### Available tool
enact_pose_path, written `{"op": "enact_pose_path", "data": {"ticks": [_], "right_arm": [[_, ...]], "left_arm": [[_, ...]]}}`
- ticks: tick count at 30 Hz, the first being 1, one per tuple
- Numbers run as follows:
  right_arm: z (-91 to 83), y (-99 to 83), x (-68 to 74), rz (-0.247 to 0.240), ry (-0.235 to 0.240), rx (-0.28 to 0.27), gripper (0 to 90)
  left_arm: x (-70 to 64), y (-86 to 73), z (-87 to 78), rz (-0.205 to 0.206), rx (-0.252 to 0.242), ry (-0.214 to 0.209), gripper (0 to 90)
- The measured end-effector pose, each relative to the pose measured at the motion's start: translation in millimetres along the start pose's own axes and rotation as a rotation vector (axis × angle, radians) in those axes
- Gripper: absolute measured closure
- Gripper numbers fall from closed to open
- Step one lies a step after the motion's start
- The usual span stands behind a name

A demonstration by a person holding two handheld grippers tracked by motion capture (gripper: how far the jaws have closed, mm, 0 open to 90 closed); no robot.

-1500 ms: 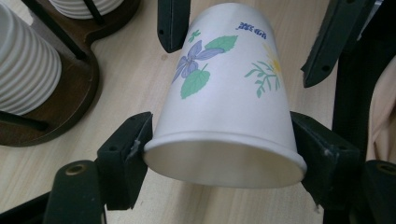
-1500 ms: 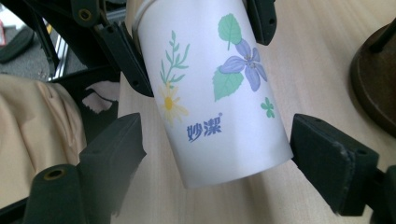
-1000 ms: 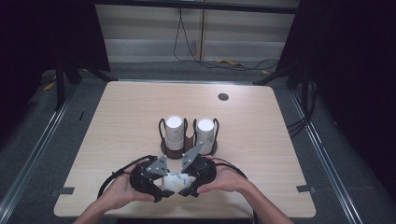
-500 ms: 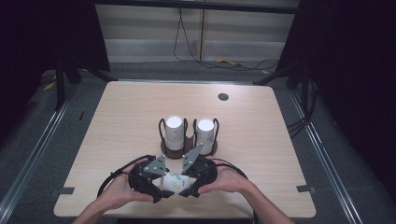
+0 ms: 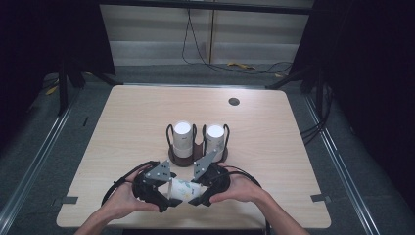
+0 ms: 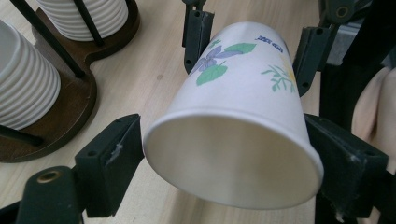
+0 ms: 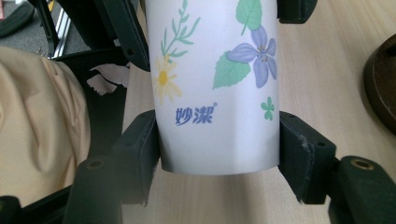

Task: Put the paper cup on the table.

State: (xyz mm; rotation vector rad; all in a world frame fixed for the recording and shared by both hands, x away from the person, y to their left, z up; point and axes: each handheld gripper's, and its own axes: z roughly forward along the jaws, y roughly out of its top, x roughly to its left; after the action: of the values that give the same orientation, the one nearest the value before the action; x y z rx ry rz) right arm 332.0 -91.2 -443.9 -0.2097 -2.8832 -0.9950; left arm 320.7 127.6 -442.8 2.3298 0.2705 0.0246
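Near the table's [image 5: 122,127] front edge a flowered cup [image 5: 180,190] lies on its side between both tongs: the left tongs [image 6: 219,154] clamp its open rim, the right tongs [image 7: 217,154] clamp its base end. Beyond it stands a dark stand [image 5: 195,155] holding two ribbed white cup stacks [image 5: 182,138].

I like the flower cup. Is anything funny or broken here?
Nothing is broken or spilled. The paper cup lies sideways above the table, pinched at its rim end by the left gripper and its bottom end by the right gripper.
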Motion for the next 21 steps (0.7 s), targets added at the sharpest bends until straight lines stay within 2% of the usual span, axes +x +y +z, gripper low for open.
{"op": "enact_pose_path", "data": {"ticks": [5, 6, 12, 16, 18, 21], "right_arm": [[-4.8, -1.2, 0.9, 0.001, -0.014, -0.018, 35.8], [-5.9, -1.8, 0.9, -0.001, -0.014, -0.023, 35.9], [-12.6, -4.6, 1.2, 0.014, -0.037, -0.050, 36.0], [-17.2, -7.6, 0.0, 0.023, -0.059, -0.077, 36.0], [-17.8, -9.1, -0.5, 0.032, -0.069, -0.086, 36.1], [-18.4, -11.0, -1.0, 0.040, -0.078, -0.097, 36.0]], "left_arm": [[2.2, -2.9, -3.0, -0.031, -0.042, -0.011, 15.7], [4.1, -5.1, -3.6, -0.048, -0.068, -0.024, 15.7], [8.6, -9.5, -7.2, -0.095, -0.120, -0.031, 15.7], [11.7, -11.1, -11.3, -0.118, -0.148, -0.024, 15.6], [11.9, -11.2, -12.4, -0.111, -0.151, -0.004, 15.7], [12.9, -11.4, -13.0, -0.119, -0.153, 0.001, 15.7]]}}
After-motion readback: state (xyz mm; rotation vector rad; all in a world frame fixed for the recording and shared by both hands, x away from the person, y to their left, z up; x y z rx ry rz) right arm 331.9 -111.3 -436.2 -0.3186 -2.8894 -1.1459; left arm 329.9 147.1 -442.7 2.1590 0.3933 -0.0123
